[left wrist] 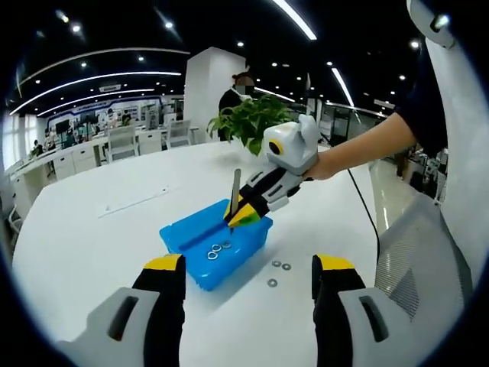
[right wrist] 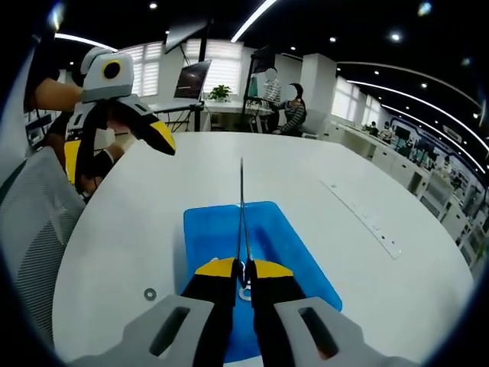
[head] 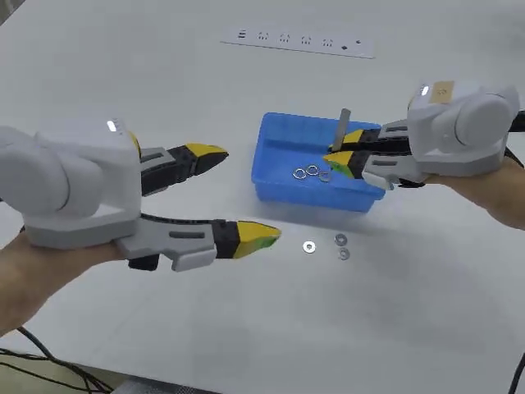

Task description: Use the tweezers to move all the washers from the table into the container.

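1. Your left gripper (head: 246,194) is nearest, hovering over the table (head: 164,312). Its jaws are spread wide and hold nothing; the left gripper view (left wrist: 248,267) shows the same.
2. Just past it, three washers (head: 308,246) lie loose on the table, close together, in front of the container (head: 312,195). These look like the ones not yet moved.
3. Handling, as a guess: small, thin, hard metal rings, very light and slippery, lying flat. Take one by the rim, one tweezer leg through the hole and the other outside. Squeeze gently or it'll probably flick away.
4. The container is a blue, shallow, open tray, with three more washers (head: 312,172) already inside.
5. Your right gripper (head: 340,160) hangs over the container, jaws pressed together on the tweezers (head: 344,127), which stick up out of the pinch. The right gripper view (right wrist: 243,267) shows them running straight ahead (right wrist: 242,206).
6. Can't tell whether the tweezers carry a washer.
7. Tan sticker (head: 443,90) on the right gripper body: no text legible.
8. Farthest is a white power strip (head: 299,41), markings too small to read.
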Available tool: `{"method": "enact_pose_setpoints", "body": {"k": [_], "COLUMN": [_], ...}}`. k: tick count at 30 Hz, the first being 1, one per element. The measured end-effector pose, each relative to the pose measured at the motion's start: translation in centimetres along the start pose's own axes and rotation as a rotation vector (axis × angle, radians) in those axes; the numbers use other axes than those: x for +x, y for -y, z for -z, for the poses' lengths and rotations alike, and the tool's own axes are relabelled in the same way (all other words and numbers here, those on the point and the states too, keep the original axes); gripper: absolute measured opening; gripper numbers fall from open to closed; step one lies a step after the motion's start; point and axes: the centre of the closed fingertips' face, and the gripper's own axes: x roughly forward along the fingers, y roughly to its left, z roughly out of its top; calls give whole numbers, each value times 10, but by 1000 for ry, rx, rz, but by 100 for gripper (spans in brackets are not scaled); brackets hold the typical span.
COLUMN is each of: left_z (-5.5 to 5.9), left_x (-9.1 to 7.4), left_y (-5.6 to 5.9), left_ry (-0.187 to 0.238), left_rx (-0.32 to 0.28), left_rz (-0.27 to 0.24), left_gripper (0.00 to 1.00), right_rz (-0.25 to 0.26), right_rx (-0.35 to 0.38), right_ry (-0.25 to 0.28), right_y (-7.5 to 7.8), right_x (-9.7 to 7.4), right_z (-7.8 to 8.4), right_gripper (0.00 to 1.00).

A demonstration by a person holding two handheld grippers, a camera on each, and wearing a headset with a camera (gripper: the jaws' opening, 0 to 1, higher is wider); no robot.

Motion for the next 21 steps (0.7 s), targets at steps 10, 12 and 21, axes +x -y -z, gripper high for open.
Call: {"method": "enact_pose_setpoints", "body": {"k": [10, 12, 21], "left_z": [-36, -37, -49], "left_x": [54, 64, 77], "left_y": [-15, -15, 9], "left_ry": [20, 3, 12], "left_rx": [156, 190, 258], "left_rz": [76, 96, 295], "left_gripper": [56, 53, 24], "right_rz": [-27, -36, -59], "right_rx": [-51, -88, -136], "right_ry": [-7, -17, -2], "right_y": [-12, -16, -21], "right_x": [-5, -5, -6], "right_z": [-5, -5, -13], "right_gripper": [8, 8, 8]}}
